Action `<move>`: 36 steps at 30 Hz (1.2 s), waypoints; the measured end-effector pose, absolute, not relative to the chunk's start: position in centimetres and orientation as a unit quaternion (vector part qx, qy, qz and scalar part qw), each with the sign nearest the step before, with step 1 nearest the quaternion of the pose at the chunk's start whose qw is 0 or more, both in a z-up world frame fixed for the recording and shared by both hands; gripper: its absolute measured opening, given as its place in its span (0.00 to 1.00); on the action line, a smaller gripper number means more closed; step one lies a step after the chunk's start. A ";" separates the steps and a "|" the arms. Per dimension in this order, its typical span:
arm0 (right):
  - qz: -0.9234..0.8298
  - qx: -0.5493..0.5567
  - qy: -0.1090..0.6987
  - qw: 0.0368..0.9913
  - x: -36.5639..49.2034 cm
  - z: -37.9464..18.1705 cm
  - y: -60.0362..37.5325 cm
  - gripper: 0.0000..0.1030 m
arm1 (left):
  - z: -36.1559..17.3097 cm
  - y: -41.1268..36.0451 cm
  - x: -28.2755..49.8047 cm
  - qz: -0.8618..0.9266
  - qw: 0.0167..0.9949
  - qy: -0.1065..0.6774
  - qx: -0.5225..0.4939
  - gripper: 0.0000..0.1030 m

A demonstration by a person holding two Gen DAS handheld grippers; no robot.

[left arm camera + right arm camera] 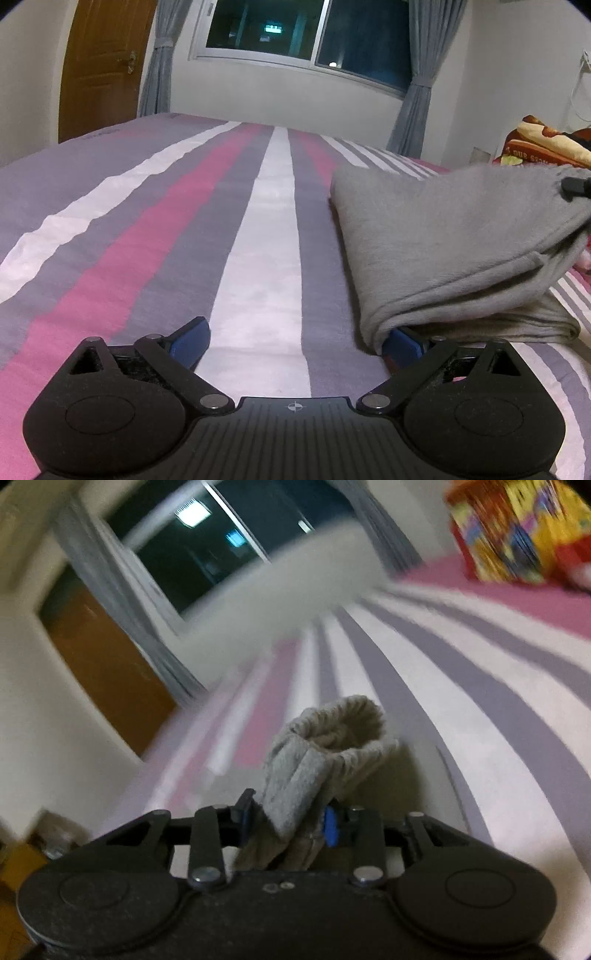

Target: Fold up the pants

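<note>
Striped bedsheet (166, 229) underneath, otherwise bare; patterned blanket (546, 144) at far right edge. Grey pants (436, 236) lie folded on my right. My left gripper (295, 343) spread wide, right pad under the fold. My right gripper (286, 821) clamps a bunched cuff.

No legible text (blanket (546, 147) lettering inverted, unreadable).

Soft grey fleece pants (436, 236), matt and faintly napped, lie on a smooth striped cotton-look bedsheet (147, 236). The left gripper (295, 343) is matt black plastic with ribbed housing, dull metal rivets and blue pads (rubbery-looking). Behind stand a semi-gloss brown wooden door (103, 62) and grey cloth curtains (421, 74).
</note>
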State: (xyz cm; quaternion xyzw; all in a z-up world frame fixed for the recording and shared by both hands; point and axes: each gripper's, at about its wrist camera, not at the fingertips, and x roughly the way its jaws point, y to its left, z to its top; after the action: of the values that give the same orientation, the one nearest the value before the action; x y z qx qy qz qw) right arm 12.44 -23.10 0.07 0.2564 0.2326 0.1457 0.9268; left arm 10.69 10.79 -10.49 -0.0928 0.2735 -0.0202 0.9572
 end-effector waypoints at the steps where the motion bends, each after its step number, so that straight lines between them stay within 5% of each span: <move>1: 0.137 0.249 0.229 0.931 12.1 0.2 -23.4 0.34 | -10.5 10.7 10.7 -0.022 0.957 0.274 -0.091 0.96; 6: 0.065 0.272 0.364 0.888 14.2 -6.4 -25.5 0.34 | -10.5 10.9 10.8 -0.022 0.956 0.276 -0.099 0.96; 19: 0.102 0.285 0.294 0.907 12.2 -3.8 -26.4 0.35 | -10.5 11.1 10.7 -0.024 0.959 0.260 -0.112 0.96; 23: 0.067 0.286 0.369 0.882 14.4 -7.3 -26.7 0.34 | -10.6 11.2 11.0 -0.027 0.956 0.270 -0.112 0.96; 36: 0.069 0.229 0.370 0.898 13.8 -5.6 -25.6 0.44 | -10.8 11.3 11.0 -0.027 0.955 0.272 -0.114 0.96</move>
State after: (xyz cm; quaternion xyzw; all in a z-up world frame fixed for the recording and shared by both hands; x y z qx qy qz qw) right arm 13.81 -25.62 -5.62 0.2289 0.3699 0.0689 0.8978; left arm 10.96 11.32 -10.82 -0.1136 0.2717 -0.0267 0.9553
